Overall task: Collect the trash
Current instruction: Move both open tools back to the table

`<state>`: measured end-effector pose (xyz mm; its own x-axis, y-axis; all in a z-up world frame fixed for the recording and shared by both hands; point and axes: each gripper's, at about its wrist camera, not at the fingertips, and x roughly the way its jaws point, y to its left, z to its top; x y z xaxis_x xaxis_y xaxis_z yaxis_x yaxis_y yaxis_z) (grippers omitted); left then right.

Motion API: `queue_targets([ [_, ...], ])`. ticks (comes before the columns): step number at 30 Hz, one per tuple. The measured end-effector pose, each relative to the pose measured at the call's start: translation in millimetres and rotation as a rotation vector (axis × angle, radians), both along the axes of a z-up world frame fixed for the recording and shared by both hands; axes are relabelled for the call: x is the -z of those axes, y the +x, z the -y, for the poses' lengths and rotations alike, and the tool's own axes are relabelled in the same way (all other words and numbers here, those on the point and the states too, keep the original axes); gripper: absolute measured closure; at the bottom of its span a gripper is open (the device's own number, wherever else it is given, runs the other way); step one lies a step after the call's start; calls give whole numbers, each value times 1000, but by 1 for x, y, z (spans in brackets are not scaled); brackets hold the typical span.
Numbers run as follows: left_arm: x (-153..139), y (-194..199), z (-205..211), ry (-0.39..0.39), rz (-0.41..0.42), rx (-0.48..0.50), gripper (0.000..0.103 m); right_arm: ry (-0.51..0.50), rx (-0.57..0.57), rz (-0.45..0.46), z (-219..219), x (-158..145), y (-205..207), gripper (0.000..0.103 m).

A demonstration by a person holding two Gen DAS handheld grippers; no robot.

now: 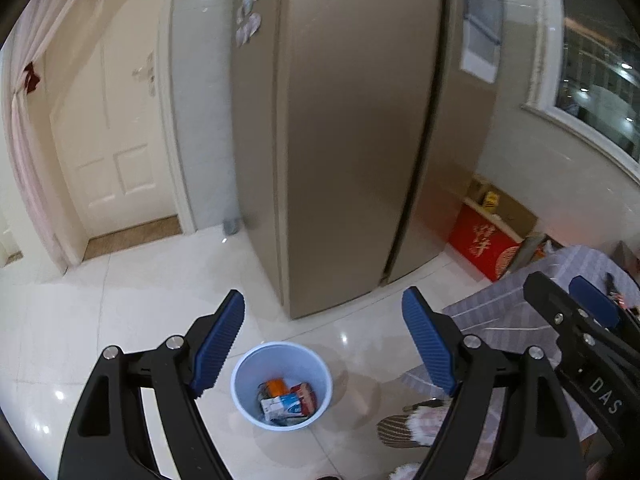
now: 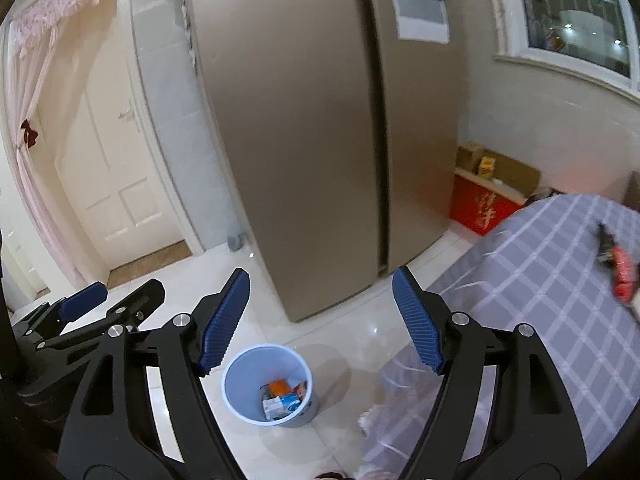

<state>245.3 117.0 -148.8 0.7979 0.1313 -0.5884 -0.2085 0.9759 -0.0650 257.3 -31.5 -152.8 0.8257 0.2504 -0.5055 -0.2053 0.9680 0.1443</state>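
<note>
Two grippers, both mine. My left gripper (image 1: 324, 344) is spread wide, nothing between its pads (image 1: 220, 344); my right gripper (image 2: 320, 320) is likewise spread wide and holds nothing. Each has two blue ribbed rubber pads on black plastic arms with silver bolts. In the left wrist view the right gripper (image 1: 576, 304) shows at 3 o'clock; in the right wrist view the left one (image 2: 100, 300) sits at 9 o'clock.

One bin (image 1: 244, 392): round, pale blue plastic, smooth-walled, standing upright on the floor at 6 o'clock between the pads in both views (image 2: 232, 396). Inside it, trash (image 1: 286, 400): at least three pieces, one orange, one red, one white-and-blue carton-like wrapper; exact count unclear.

One wrapper (image 2: 618, 268), red and black, crinkled, lies on the table (image 2: 540, 280) at 3 o'clock, well apart from the bin. The table wears a grey-lilac checked cloth.

One fridge (image 1: 352, 140), two doors, brushed bronze metal, tall at 12 o'clock. Floor (image 1: 120, 300): glossy white tile. One white panelled door (image 1: 108, 140) at 9 o'clock. One red box (image 1: 484, 244) with gold lettering beside the fridge at 3 o'clock. One striped slipper (image 1: 404, 430) just right of the bin.
</note>
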Motion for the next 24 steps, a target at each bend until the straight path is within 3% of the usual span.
queue_targets([
  [9, -41, -34, 89, 17, 104, 148, 23, 14, 101, 95, 82, -41, -54, 29],
  [16, -51, -55, 167, 51, 128, 272, 22, 20, 219, 119, 164, -52, -93, 28],
  [24, -38, -61, 242, 10, 65, 408, 20, 19, 358, 92, 247, -42, -122, 21],
])
